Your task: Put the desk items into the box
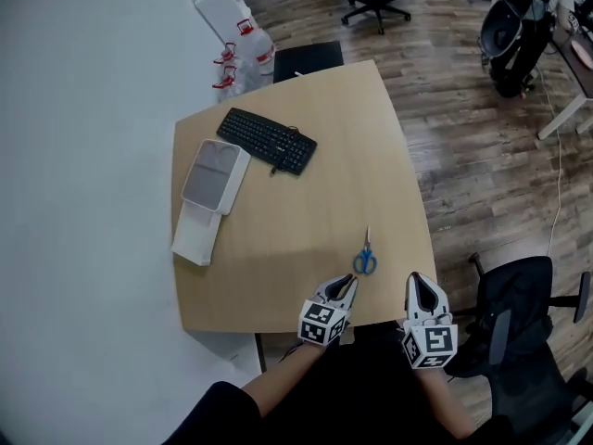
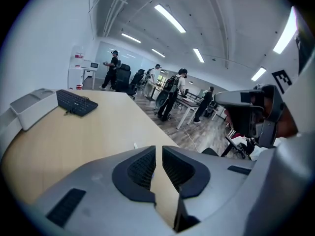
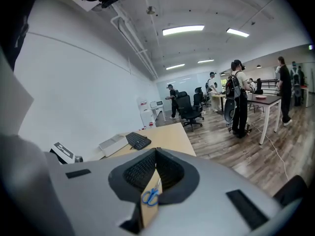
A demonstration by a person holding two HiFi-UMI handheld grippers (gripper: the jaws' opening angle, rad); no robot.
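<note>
Blue-handled scissors (image 1: pixel 365 254) lie on the wooden table (image 1: pixel 306 211) near its front edge, blades pointing away from me. A black keyboard (image 1: pixel 269 141) sits at the far left, beside an open white box (image 1: pixel 215 174). My left gripper (image 1: pixel 348 284) hovers just left of and nearer than the scissors' handles, its jaws shut and empty (image 2: pixel 158 149). My right gripper (image 1: pixel 420 280) hangs past the table's right front edge, also shut with nothing held (image 3: pixel 156 151). Below its closed tips, the right gripper view shows the scissors (image 3: pixel 151 195) on the table. The keyboard (image 2: pixel 76 102) and the box (image 2: pixel 29 104) appear far off in the left gripper view.
A white wall runs along the table's left side. White cartons with red labels (image 1: pixel 236 35) and a black chair (image 1: pixel 308 58) stand behind the table. Another office chair (image 1: pixel 519 327) is at my right. People stand among desks further back (image 3: pixel 238 102).
</note>
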